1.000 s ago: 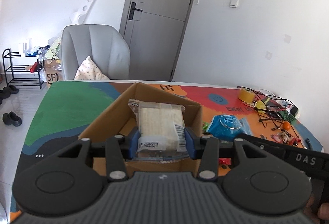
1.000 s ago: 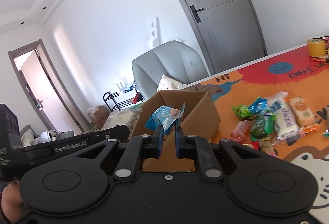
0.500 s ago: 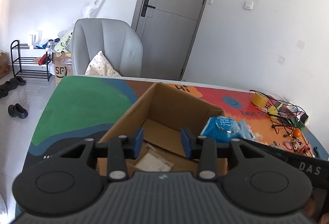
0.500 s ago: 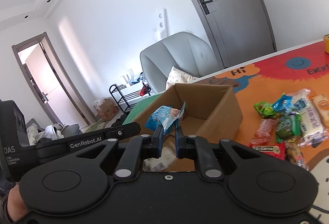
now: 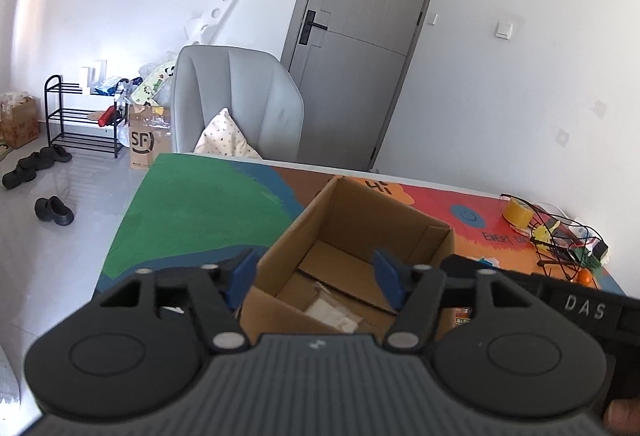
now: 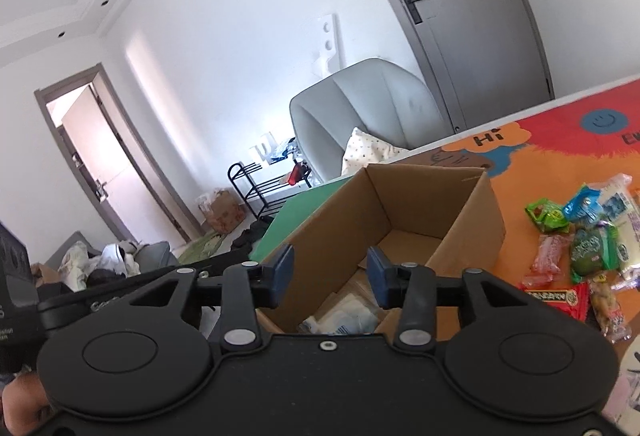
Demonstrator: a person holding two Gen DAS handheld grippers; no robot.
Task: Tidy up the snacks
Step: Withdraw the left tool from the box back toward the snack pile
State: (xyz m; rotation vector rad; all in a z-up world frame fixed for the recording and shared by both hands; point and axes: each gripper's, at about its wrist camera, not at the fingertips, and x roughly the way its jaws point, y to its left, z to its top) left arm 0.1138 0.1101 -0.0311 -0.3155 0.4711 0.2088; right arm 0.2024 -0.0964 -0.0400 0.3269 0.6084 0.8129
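Left gripper (image 5: 316, 278): released; its pale packet (image 5: 334, 312) now lies in the cardboard box (image 5: 420, 222).
Right gripper (image 6: 331, 278): just released; blue packet (image 6: 348, 318) dropped in.
Remaining: snack pile (image 6: 580, 244) beside box, 2 empty grippers free to fetch.

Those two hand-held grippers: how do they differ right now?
The left hand-held gripper is spread wider than the right hand-held gripper. The left's body is ribbed grey, the right's smooth black. Both are open, hold nothing, have blue pads and hang over the cardboard box.
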